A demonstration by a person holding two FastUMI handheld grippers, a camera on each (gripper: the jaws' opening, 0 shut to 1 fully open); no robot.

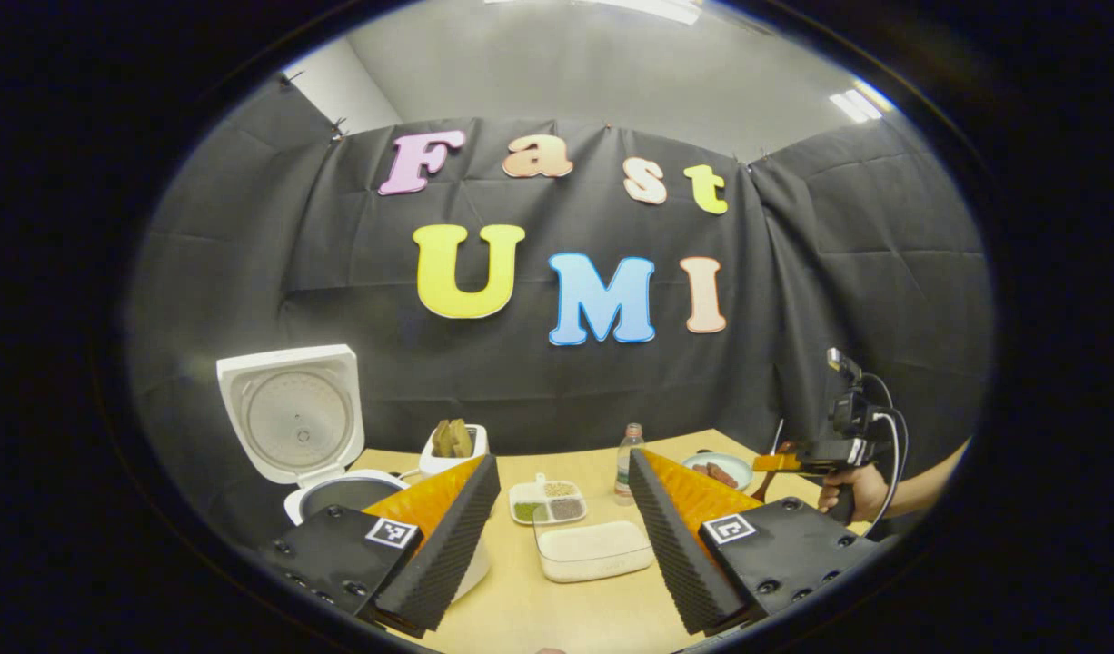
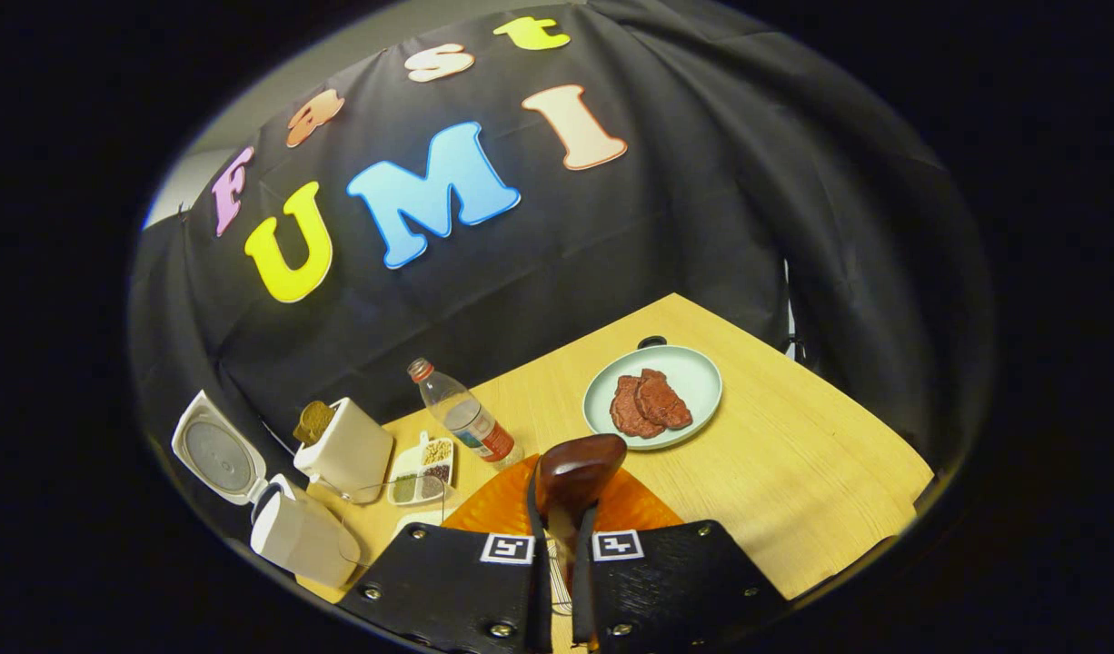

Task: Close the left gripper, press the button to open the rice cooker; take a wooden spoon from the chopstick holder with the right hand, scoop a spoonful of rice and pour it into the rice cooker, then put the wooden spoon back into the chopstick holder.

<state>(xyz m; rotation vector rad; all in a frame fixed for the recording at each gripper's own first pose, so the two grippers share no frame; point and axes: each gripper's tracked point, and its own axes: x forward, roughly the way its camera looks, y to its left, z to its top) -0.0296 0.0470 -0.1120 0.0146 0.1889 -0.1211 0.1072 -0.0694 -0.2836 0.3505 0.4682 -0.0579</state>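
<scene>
black screwed plates (image 1: 784, 549) with square markers (image 1: 730, 528), ridged fingers (image 1: 671, 536)

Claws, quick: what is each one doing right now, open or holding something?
Left claw: open, holding nothing, above the table.
Right claw: closed on the wooden spoon.

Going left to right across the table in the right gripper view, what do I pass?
Rice cooker → holder → sectioned tray → bottle → wooden spoon → plate.
</scene>
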